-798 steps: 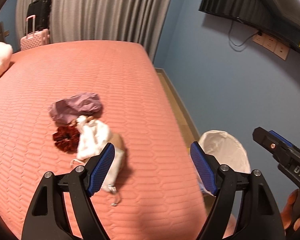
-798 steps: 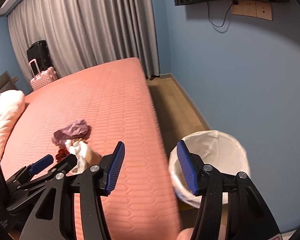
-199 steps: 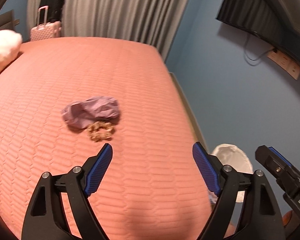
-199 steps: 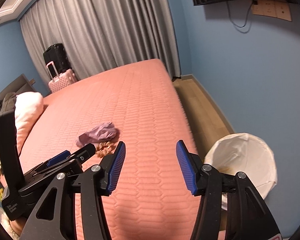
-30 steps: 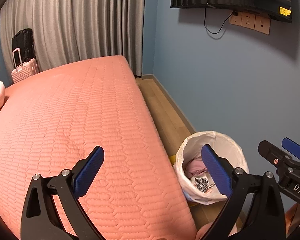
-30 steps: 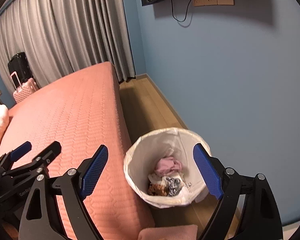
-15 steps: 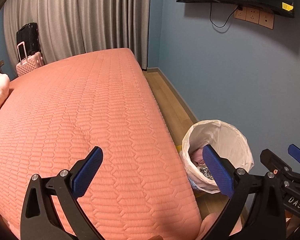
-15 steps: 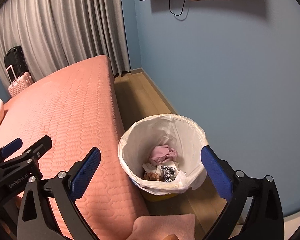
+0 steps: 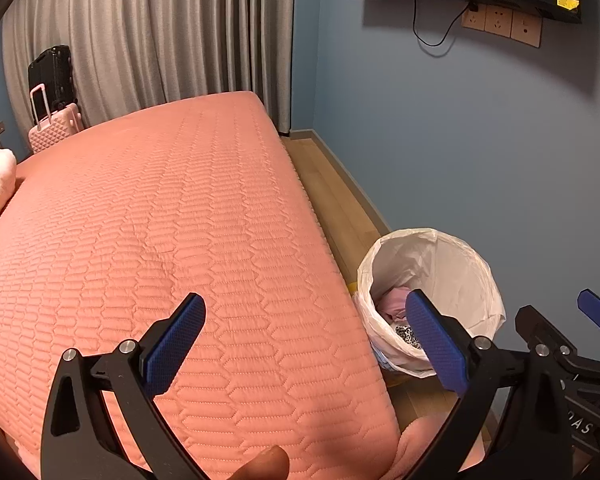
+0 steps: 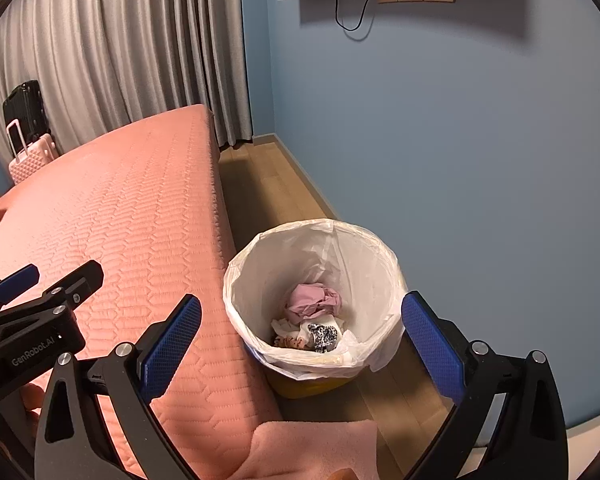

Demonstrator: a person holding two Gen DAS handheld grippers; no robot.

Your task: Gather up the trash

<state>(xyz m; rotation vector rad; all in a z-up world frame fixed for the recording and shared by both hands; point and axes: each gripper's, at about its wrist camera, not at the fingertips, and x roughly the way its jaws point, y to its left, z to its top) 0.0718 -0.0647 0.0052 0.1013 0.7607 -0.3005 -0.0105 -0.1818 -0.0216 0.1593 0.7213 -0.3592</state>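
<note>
The trash (image 10: pixel 314 320) lies in a loose heap at the bottom of the lined bin (image 10: pixel 312 228), which stands on the floor just beside the bed (image 10: pixel 140 216). It looks like soft, light, crumpled fabric and paper: it would likely crush under any pinch, best taken at a raised fold. The heap has no clear long axis; the pink wad on top bunches upward. Both the right tongs (image 10: pixel 300 342) and the left tongs (image 9: pixel 304 340) stand spread wide, holding nothing.

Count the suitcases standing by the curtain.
2: a black suitcase against the curtain, and a pink suitcase in front of it, both beyond the bed's far corner. Others may be hidden.
</note>
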